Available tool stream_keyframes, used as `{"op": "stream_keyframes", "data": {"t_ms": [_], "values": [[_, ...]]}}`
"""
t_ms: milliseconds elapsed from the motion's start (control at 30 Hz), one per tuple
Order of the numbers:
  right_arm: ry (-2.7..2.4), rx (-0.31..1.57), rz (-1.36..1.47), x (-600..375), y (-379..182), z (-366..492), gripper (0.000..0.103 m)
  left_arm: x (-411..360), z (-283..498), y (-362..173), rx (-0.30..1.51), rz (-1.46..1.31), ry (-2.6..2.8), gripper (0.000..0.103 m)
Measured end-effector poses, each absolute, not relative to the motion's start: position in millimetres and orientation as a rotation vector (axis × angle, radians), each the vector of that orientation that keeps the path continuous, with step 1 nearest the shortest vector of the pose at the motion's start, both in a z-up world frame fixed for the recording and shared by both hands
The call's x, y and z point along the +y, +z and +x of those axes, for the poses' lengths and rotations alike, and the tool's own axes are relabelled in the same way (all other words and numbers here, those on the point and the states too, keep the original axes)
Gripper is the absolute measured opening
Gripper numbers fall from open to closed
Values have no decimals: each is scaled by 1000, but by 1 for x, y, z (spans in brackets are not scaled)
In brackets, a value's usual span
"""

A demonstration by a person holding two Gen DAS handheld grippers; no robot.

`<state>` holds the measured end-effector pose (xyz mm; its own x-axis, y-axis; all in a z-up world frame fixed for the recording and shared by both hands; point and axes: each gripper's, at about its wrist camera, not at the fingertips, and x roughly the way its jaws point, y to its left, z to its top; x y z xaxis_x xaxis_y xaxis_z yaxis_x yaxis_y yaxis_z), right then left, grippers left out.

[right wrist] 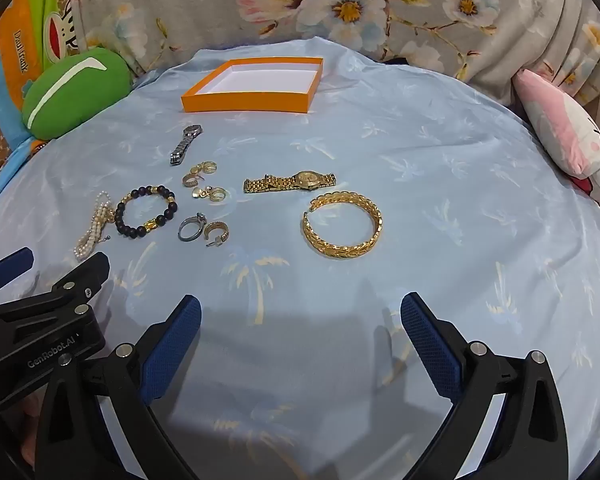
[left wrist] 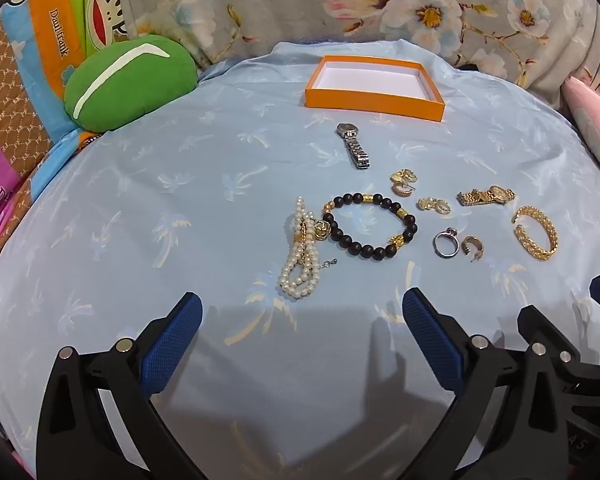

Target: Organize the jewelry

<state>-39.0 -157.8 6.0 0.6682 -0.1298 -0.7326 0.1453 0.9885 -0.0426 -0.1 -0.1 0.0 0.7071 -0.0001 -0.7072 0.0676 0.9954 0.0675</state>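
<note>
An empty orange box (left wrist: 374,94) (right wrist: 246,103) with a white inside sits at the far side of the blue cloth. In front of it lie a silver watch (left wrist: 354,146) (right wrist: 185,144), gold earrings (left wrist: 404,184) (right wrist: 204,180), a dark bead bracelet (left wrist: 370,222) (right wrist: 146,211), a pearl strand (left wrist: 300,256) (right wrist: 92,228), a silver ring (left wrist: 445,242) (right wrist: 190,228), a gold watch (left wrist: 486,196) (right wrist: 290,182) and a gold bangle (left wrist: 537,233) (right wrist: 342,220). My left gripper (left wrist: 302,328) is open and empty, just short of the pearls. My right gripper (right wrist: 300,328) is open and empty, short of the bangle.
A green cushion (left wrist: 128,80) (right wrist: 74,94) lies at the far left. A pink and white pillow (right wrist: 572,136) lies at the far right. Floral fabric (left wrist: 340,4) rises behind the box. The two grippers are side by side near the cloth's front edge.
</note>
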Motion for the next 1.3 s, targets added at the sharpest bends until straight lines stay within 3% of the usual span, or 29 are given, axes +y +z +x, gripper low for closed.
{"op": "stream_keyframes", "data": {"t_ms": [1300], "values": [[-157,825,22,-161,7,-39,98,1,0,-3,793,108,-29,98]]}}
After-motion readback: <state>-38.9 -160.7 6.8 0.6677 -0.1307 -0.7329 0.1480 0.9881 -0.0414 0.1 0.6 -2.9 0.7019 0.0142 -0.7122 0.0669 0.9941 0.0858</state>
